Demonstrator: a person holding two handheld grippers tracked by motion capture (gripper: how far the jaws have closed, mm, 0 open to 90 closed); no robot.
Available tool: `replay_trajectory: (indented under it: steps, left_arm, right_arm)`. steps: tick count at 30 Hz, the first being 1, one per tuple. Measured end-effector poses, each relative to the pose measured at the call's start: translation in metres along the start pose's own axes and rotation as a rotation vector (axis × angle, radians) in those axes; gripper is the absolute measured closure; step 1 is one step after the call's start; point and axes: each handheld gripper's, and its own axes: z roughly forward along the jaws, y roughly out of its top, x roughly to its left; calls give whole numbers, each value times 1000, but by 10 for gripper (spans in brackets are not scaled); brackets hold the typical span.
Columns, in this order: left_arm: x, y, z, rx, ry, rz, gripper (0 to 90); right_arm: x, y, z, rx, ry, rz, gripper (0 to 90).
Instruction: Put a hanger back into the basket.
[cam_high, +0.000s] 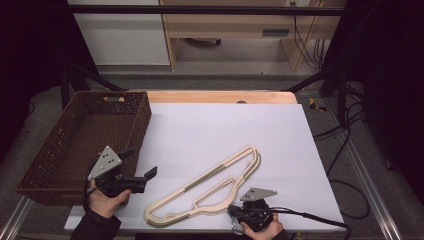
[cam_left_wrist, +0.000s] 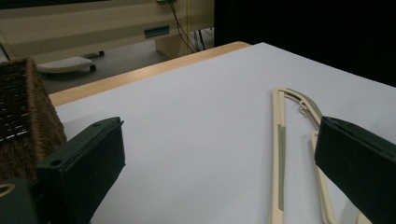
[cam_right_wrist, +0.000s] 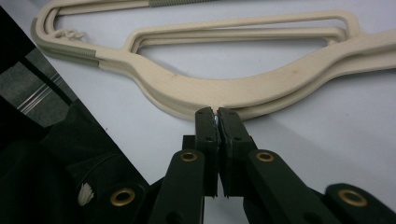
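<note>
Right hand-held gripper (cam_right_wrist: 215, 112) clenched, apparently nipping the near edge of the stacked hangers (cam_right_wrist: 224, 86) on the table (cam_high: 210, 130), likely to lift them; left hand-held gripper (cam_left_wrist: 219, 154) released beside them

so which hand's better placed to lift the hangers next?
Right. The right gripper sits shut at the hook of the cream hangers, by their near edge. The left gripper stands open beside the basket, clear of them.
</note>
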Motion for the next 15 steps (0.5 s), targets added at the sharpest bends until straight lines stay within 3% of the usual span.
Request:
replay_trajectory:
  steps: [8,15]
  left_arm:
    - [-25,-3,17,55,-71,51,21]
    - [-60,-9,40,144,-162,99,36]
  right_arm:
    - [-2,4,-5,-23,-18,19,890]
    - [-3,8,-9,-27,-12,29,891]
